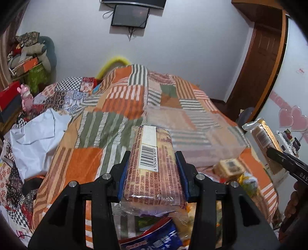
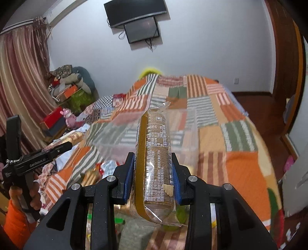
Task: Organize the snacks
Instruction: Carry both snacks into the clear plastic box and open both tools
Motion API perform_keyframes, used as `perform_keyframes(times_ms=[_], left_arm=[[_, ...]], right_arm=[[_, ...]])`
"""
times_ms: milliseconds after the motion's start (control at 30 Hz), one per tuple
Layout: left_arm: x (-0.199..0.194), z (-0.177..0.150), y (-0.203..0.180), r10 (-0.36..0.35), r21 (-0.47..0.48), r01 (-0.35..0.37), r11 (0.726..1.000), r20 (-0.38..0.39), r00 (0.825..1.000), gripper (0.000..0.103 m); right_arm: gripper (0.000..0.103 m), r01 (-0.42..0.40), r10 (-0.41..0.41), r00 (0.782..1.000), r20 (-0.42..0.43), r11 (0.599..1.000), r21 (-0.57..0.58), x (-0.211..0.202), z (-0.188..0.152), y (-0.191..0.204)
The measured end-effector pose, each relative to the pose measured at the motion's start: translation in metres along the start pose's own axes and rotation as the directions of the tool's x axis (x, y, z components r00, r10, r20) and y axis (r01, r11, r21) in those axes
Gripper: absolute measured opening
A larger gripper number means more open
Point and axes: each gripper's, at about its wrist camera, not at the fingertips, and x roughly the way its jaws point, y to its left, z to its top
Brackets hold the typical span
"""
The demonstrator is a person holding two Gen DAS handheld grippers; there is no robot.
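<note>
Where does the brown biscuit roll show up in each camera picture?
Left wrist view: the brown biscuit roll is at the right edge, sticking up from the right gripper.
Right wrist view: it is dead centre, pinched between the blue fingers.
Shared landmark: the wall screen.

Glossy plastic biscuit pack (image 2: 154, 163); cloth patchwork quilt (image 2: 240, 153).
</note>
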Motion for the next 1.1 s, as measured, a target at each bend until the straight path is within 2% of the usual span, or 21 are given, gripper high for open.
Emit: perform_keyframes(times_ms=[267, 467, 800, 1100], left_arm=[[-0.001, 0.022, -0.016, -0.026, 0.006, 0.026, 1.000, 0.041, 0.999, 0.044], [0.012, 0.037, -0.028, -0.035, 0.011, 0.034, 0.999, 0.049, 0.998, 0.044], [0.049, 0.051, -0.037, -0.060, 0.007, 0.060, 0.998, -0.016, 0.998, 0.044], [0.087, 0.060, -0.047, -0.051, 0.061, 0.057, 0.997, -0.096, 0.994, 0.044]], right_arm=[[0.031, -0.001, 0.002, 0.999, 0.053, 1.000, -0.017, 0.003, 0.017, -0.002], [0.031, 0.006, -0.003, 0.998, 0.067, 0.999, -0.038, 0.014, 0.026, -0.001], [0.031, 0.010, -0.008, 0.999, 0.040, 0.999, -0.046, 0.043, 0.039, -0.011], [0.031, 0.000, -0.001, 1.000, -0.025, 0.999, -0.042, 0.071, 0.047, -0.022]])
